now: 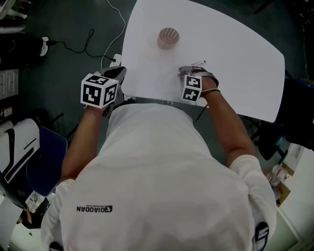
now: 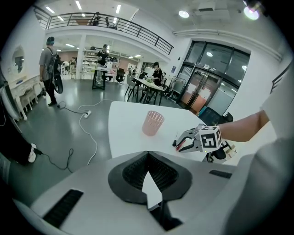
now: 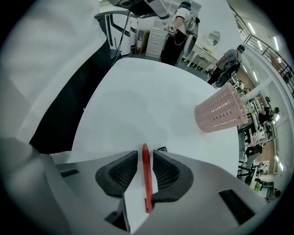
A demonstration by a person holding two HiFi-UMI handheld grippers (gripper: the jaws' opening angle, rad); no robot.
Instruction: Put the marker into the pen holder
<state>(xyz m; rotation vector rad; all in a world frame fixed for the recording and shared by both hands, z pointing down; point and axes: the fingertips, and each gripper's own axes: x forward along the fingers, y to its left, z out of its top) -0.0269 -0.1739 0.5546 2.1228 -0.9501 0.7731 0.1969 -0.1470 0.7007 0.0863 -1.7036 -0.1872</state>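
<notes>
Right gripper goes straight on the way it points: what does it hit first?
Likely the red marker lying between the right gripper's parted jaws, with the white table directly beneath. Depth is unclear; the tips may already be close.

You stand at a white table [image 1: 235,59] on a glossy grey floor [image 2: 59,133] (a white power strip [image 2: 85,114] lies on it). Beyond you are a railed balcony [image 2: 133,27], glass doors [image 2: 202,87] and bright ceiling lights [image 2: 183,13].
</notes>
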